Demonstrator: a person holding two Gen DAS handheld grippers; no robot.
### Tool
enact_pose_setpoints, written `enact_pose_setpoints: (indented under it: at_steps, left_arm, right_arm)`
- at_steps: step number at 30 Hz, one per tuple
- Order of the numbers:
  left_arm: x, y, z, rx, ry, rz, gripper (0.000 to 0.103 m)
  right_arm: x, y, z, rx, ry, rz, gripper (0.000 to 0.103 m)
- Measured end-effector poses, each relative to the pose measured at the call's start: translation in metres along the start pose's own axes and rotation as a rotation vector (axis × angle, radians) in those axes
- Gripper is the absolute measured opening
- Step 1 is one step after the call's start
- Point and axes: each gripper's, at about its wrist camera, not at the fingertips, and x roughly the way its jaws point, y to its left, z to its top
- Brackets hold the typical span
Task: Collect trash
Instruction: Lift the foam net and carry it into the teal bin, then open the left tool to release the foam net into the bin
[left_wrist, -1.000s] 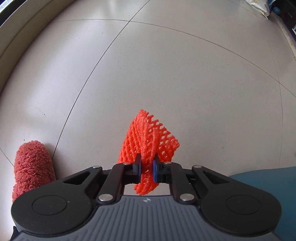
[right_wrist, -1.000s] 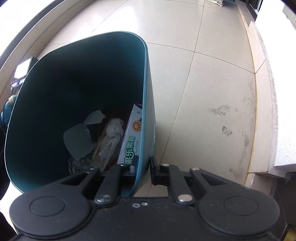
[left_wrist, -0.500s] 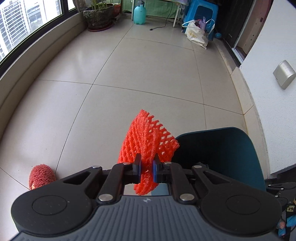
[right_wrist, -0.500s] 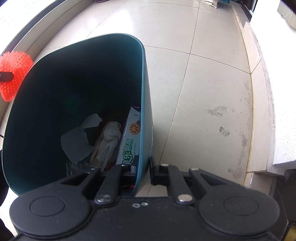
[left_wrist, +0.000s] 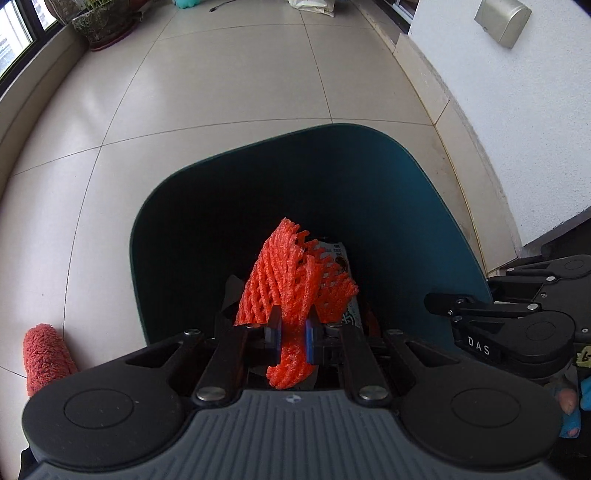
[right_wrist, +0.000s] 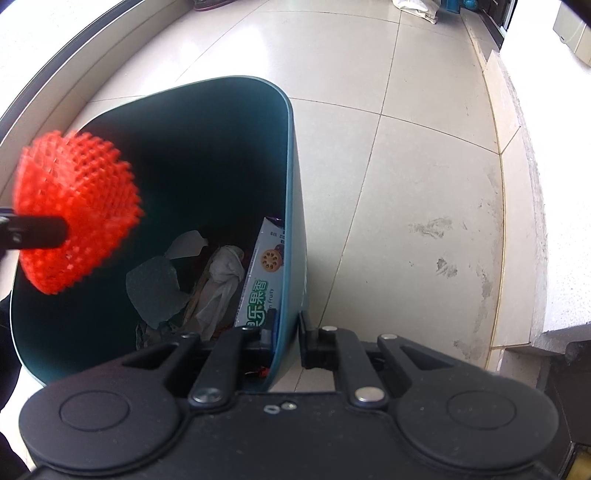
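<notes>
Left wrist: foam net (left_wrist: 291, 291) pinched between fingers (left_wrist: 274, 328), over bin (left_wrist: 436, 206)

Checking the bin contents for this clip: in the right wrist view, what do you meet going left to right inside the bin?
Red foam net held over the left rim → torn grey paper → crumpled white tissue → juice carton against the right wall → bin wall, pinched by the right gripper.
</notes>
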Motion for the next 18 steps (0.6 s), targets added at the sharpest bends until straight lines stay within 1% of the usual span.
enact_pose_setpoints:
  at_steps: [4,8,10,12,14,16,17,18]
  left_arm:
    - [0.036,-0.008,0.004,-0.003,0.059,0.043,0.011]
    - [0.058,-0.006,0.002,-0.016,0.136,0.079,0.011]
    - [0.071,0.000,0.001,-0.025,0.192,0.071,0.012]
    - [0.078,0.006,0.002,-0.062,0.227,0.059,0.013]
    - [0.079,0.009,0.006,-0.090,0.237,0.031,0.020]
    - [0.072,0.012,0.002,-0.122,0.233,0.007,0.036]
    - [0.068,0.012,0.001,-0.131,0.221,0.001,0.043]
    - [0.062,0.013,0.000,-0.138,0.202,-0.003,0.058]
  right_arm:
    - [-0.002,-0.001,-0.001,-0.006,-0.003,0.011,0.011]
    - [-0.005,-0.003,-0.002,-0.003,-0.001,0.030,0.014]
    - [-0.007,-0.004,-0.002,-0.003,0.000,0.037,0.015]
    - [-0.008,-0.005,-0.002,0.000,0.004,0.048,0.018]
    - [-0.012,-0.005,-0.003,-0.002,0.001,0.055,0.019]
    - [-0.016,-0.004,-0.003,-0.001,0.000,0.063,0.022]
    - [-0.020,-0.003,-0.003,-0.003,-0.003,0.069,0.024]
    - [-0.024,-0.001,-0.004,-0.009,-0.010,0.074,0.027]
